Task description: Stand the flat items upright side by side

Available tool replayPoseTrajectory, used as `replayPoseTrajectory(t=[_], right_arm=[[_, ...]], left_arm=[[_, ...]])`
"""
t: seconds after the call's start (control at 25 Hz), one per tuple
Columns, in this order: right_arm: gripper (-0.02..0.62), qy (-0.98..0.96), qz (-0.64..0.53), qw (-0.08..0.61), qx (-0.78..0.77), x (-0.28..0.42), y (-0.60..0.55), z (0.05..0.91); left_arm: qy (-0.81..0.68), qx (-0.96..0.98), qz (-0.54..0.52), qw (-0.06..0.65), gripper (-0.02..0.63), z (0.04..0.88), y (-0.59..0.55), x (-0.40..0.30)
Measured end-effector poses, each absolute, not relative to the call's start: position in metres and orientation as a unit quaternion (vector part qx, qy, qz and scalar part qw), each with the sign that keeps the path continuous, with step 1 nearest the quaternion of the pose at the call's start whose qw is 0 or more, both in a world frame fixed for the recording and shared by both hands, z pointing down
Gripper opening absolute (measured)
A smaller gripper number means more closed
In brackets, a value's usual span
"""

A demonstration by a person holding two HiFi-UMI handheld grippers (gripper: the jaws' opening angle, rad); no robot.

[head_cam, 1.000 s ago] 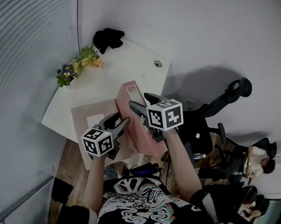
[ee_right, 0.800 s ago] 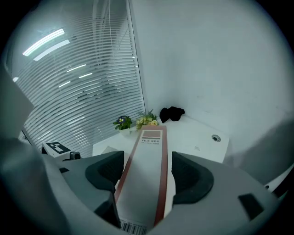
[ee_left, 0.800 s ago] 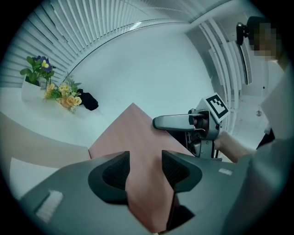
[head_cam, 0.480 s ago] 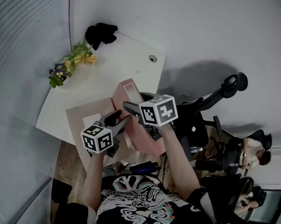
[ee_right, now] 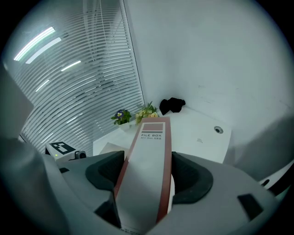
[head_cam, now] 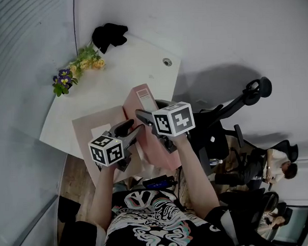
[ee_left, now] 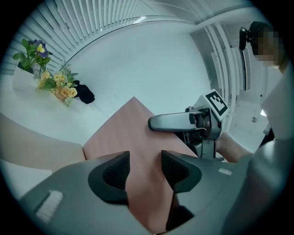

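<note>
A pink file box (head_cam: 144, 98) with a grey labelled spine stands tilted on its end near the front edge of the white table (head_cam: 136, 64). My right gripper (head_cam: 151, 111) is shut on its spine from above; in the right gripper view the spine (ee_right: 149, 151) fills the gap between the jaws (ee_right: 147, 176). My left gripper (head_cam: 133, 130) grips the box's pink side panel (ee_left: 133, 124) lower down, pads (ee_left: 115, 172) pressed on it. A second pink file box (head_cam: 95, 128) lies flat on the table to the left.
Yellow and purple flowers (head_cam: 82, 62) and a black cloth (head_cam: 109, 35) sit at the table's far corner. A cable hole (head_cam: 167, 63) is near the right edge. A black office chair (head_cam: 235, 111) stands to the right, with people (head_cam: 278, 165) seated beyond it.
Only the head view has shifted slightly. Both grippers and the box keep almost the same pose on the table.
</note>
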State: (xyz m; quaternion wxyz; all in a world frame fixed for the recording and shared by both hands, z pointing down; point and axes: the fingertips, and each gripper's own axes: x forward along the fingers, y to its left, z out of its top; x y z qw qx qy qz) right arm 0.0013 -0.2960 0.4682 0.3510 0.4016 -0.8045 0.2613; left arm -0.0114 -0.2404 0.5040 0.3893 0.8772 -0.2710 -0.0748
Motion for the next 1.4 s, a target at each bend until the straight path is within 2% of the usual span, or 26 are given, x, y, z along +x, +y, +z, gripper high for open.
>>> replayPoseTrajectory(t=[0.24, 0.52, 1.16, 1.4], right_arm=[[0.319, -0.805, 0.265, 0.335, 0.411, 0.003, -0.295, 0.464], [0.318, -0.811, 0.259, 0.286, 0.44, 0.009, -0.298, 0.44], [0.316, -0.825, 0.198, 0.212, 0.484, 0.016, -0.297, 0.4], [0.314, -0.833, 0.174, 0.195, 0.487, 0.013, -0.292, 0.392]], left_arm=[[-0.269, 0.878, -0.071, 0.39, 0.202, 0.504, -0.239, -0.012], [-0.273, 0.875, -0.083, 0.391, 0.202, 0.498, -0.239, -0.013], [-0.277, 0.869, -0.1, 0.397, 0.196, 0.489, -0.233, -0.016], [-0.225, 0.857, -0.167, 0.432, 0.198, 0.475, -0.226, -0.012]])
